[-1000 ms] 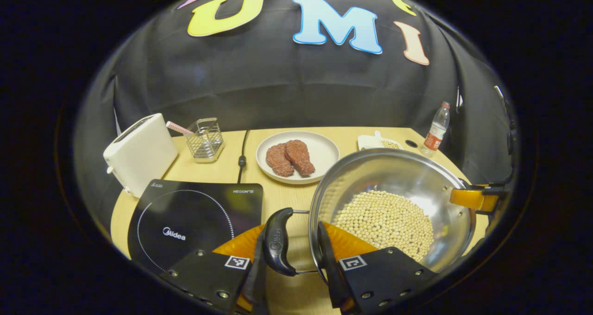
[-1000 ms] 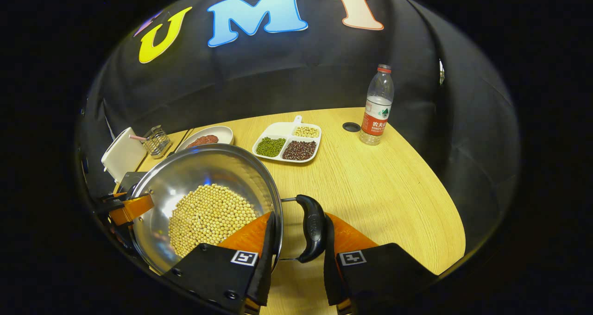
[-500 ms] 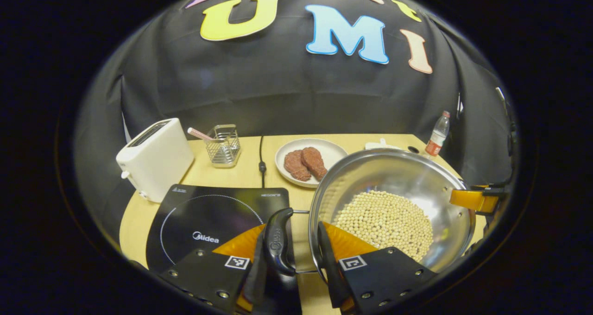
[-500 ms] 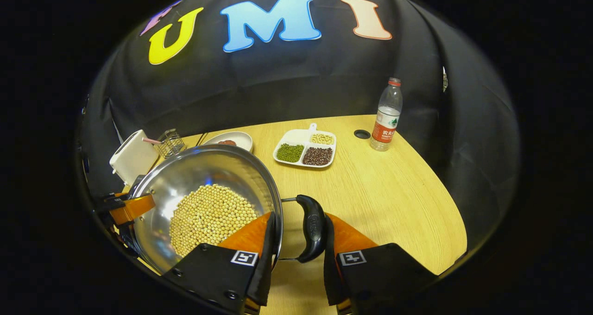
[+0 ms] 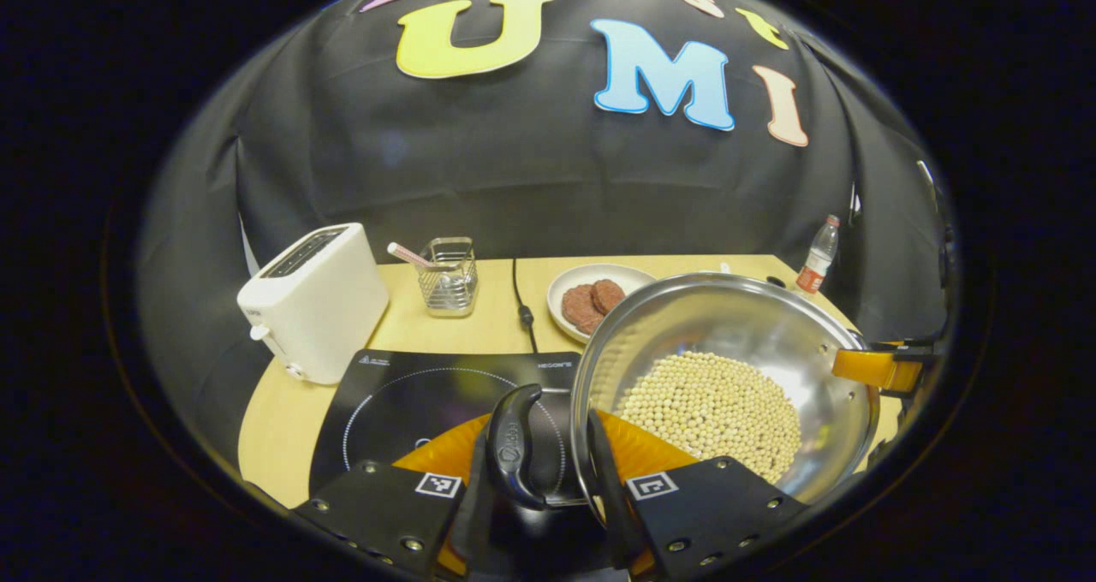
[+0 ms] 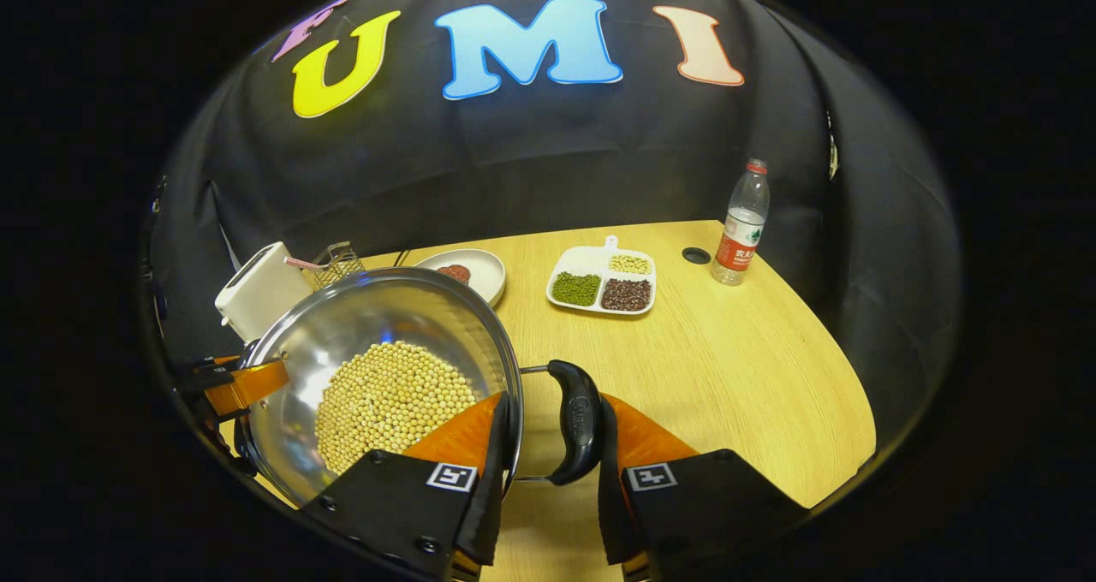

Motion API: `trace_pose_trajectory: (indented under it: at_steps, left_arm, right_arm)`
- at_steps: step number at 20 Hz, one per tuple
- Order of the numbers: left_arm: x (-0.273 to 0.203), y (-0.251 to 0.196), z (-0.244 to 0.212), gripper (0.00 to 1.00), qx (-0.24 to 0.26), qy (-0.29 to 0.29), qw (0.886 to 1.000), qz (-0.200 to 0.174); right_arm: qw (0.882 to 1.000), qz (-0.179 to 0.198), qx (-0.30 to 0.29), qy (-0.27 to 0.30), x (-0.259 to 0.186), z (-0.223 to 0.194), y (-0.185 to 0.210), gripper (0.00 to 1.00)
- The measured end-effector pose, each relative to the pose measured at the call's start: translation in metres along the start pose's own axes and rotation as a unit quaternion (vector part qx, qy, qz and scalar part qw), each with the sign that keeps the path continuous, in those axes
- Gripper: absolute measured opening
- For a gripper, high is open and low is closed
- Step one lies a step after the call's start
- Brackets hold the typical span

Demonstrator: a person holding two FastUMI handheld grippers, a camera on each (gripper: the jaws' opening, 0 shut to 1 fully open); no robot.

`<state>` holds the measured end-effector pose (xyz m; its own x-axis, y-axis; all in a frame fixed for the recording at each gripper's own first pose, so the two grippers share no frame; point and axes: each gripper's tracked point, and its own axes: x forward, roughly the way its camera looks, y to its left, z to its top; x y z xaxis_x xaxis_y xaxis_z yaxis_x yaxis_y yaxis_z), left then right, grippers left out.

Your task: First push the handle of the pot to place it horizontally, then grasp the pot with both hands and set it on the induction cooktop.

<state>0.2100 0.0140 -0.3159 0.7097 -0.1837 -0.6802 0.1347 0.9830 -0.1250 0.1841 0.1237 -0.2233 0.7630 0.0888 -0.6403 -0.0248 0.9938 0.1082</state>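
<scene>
A steel pot (image 5: 728, 325) holding soybeans (image 5: 711, 406) hangs above the table between both grippers. My left gripper (image 5: 539, 471) is shut on the pot's black left handle (image 5: 512, 454), one finger outside the handle and the other inside the rim. My right gripper (image 6: 548, 471) is shut the same way on the right handle (image 6: 580, 428) of the pot (image 6: 377, 317). The black induction cooktop (image 5: 411, 394) lies below and left of the pot, its right edge under the left handle. Each gripper is visible across the pot from the other, right (image 5: 882, 368) and left (image 6: 240, 381).
A white toaster (image 5: 312, 299) and a wire holder (image 5: 447, 276) stand behind the cooktop, beside its cable (image 5: 522, 308). A plate of meat patties (image 5: 591, 299) sits behind the pot. A divided bean tray (image 6: 604, 278) and a water bottle (image 6: 741, 222) stand at the far right.
Both grippers have carried the pot leftward. The cooktop has slid under the left handle, and the plate, tray and bottle look farther off.
</scene>
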Motion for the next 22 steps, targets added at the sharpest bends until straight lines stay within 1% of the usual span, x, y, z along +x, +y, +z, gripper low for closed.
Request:
trace_pose_trajectory:
  at_steps: [1, 2, 3, 5, 6, 7, 8, 9, 10, 11, 12, 13, 14, 15, 16, 17, 18, 19, 20, 22]
  left_arm:
    - [-0.001, 0.006, -0.002, 0.55, 0.000, 0.000, 1.000, 0.001]
    - [-0.002, 0.012, -0.002, 0.55, -0.001, 0.001, 1.000, 0.002]
    - [-0.004, 0.019, -0.002, 0.55, -0.002, 0.001, 1.000, 0.003]
    - [-0.006, 0.032, -0.003, 0.55, -0.004, -0.001, 1.000, 0.006]
    - [-0.007, 0.037, -0.004, 0.55, -0.005, -0.001, 1.000, 0.007]
    - [-0.008, 0.043, -0.005, 0.55, -0.005, -0.001, 1.000, 0.009]
    - [-0.008, 0.049, -0.005, 0.55, -0.005, -0.001, 1.000, 0.010]
    - [-0.011, 0.057, -0.004, 0.55, -0.007, -0.001, 1.000, 0.012]
    - [-0.012, 0.063, -0.005, 0.58, -0.008, -0.002, 1.000, 0.013]
    - [-0.012, 0.069, -0.005, 0.55, -0.009, -0.002, 1.000, 0.015]
    - [-0.012, 0.074, -0.005, 0.55, -0.009, -0.003, 1.000, 0.016]
    - [-0.013, 0.081, -0.006, 0.55, -0.011, -0.003, 1.000, 0.018]
    - [-0.013, 0.087, -0.006, 0.55, -0.013, -0.004, 1.000, 0.020]
    - [-0.014, 0.092, -0.007, 0.55, -0.013, -0.004, 1.000, 0.022]
    - [-0.013, 0.099, -0.006, 0.55, -0.014, -0.004, 1.000, 0.023]
    - [-0.015, 0.104, -0.007, 0.55, -0.015, -0.004, 1.000, 0.024]
    - [-0.015, 0.110, -0.007, 0.55, -0.015, -0.004, 1.000, 0.026]
    - [-0.017, 0.117, -0.006, 0.55, -0.014, -0.004, 1.000, 0.028]
    - [-0.017, 0.122, -0.006, 0.55, -0.014, -0.004, 0.999, 0.029]
    - [-0.017, 0.131, -0.008, 0.55, -0.014, -0.003, 0.999, 0.031]
  right_arm:
    - [1.000, 0.001, -0.001, 0.001, -0.001, -0.001, 0.005, 0.46]
    - [1.000, 0.002, -0.001, 0.000, -0.001, -0.001, 0.011, 0.49]
    - [1.000, 0.003, -0.003, 0.000, -0.002, -0.001, 0.017, 0.49]
    - [1.000, 0.006, -0.004, -0.001, -0.002, -0.001, 0.029, 0.46]
    - [1.000, 0.007, -0.004, -0.001, -0.002, -0.001, 0.034, 0.46]
    - [1.000, 0.009, -0.004, -0.001, -0.002, -0.001, 0.040, 0.49]
    - [1.000, 0.011, -0.005, 0.000, -0.001, -0.002, 0.046, 0.49]
    - [1.000, 0.012, -0.006, 0.000, -0.001, -0.002, 0.051, 0.46]
    - [1.000, 0.013, -0.007, -0.001, 0.000, -0.001, 0.058, 0.53]
    - [1.000, 0.015, -0.008, -0.002, 0.001, -0.001, 0.063, 0.49]
    - [1.000, 0.016, -0.009, -0.002, 0.002, 0.000, 0.069, 0.46]
    - [1.000, 0.018, -0.009, -0.002, 0.002, 0.000, 0.074, 0.49]
    - [1.000, 0.020, -0.009, -0.001, 0.003, 0.001, 0.080, 0.46]
    - [1.000, 0.021, -0.010, -0.001, 0.003, 0.000, 0.083, 0.46]
    - [1.000, 0.022, -0.013, -0.002, 0.004, 0.001, 0.086, 0.49]
    - [1.000, 0.023, -0.014, -0.002, 0.004, 0.001, 0.095, 0.46]
    - [1.000, 0.025, -0.013, -0.002, 0.004, 0.001, 0.102, 0.49]
    - [1.000, 0.028, -0.014, -0.002, 0.006, 0.001, 0.109, 0.46]
    - [0.999, 0.029, -0.014, -0.001, 0.007, 0.001, 0.113, 0.49]
    - [0.999, 0.030, -0.017, -0.003, 0.007, 0.001, 0.122, 0.49]
